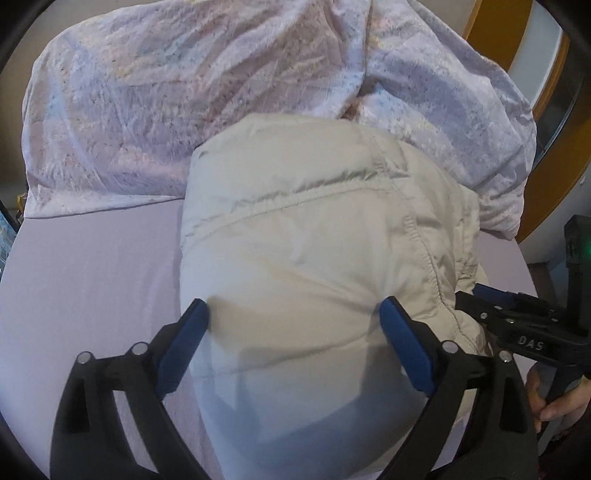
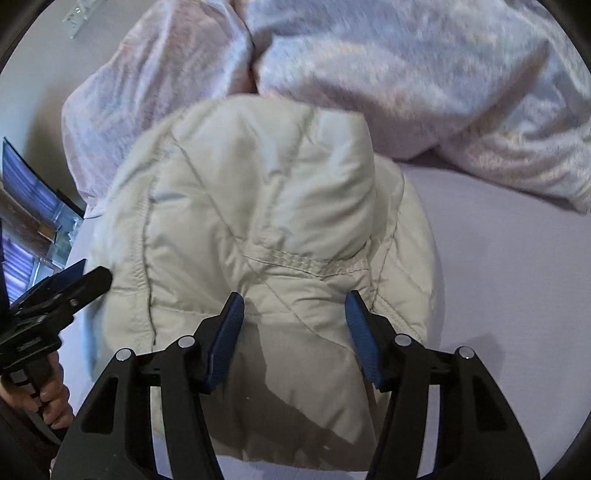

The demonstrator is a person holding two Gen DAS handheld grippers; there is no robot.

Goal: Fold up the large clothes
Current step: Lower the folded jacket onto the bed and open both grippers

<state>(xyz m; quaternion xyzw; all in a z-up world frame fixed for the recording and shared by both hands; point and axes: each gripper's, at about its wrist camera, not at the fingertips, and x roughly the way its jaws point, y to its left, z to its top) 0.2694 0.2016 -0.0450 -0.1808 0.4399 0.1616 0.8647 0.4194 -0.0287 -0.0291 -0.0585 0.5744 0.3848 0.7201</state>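
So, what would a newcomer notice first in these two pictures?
First the cream puffy jacket, folded into a bundle in the middle of the lilac bed sheet. Behind it lies a crumpled pale duvet. Both the left gripper and right gripper hover open above the jacket.

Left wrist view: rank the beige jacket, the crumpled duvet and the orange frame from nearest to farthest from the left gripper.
1. Beige jacket: directly under the open left gripper, between its fingers.
2. Crumpled duvet: beyond the jacket, across the bed's far side.
3. Orange frame: behind the duvet, top right corner.
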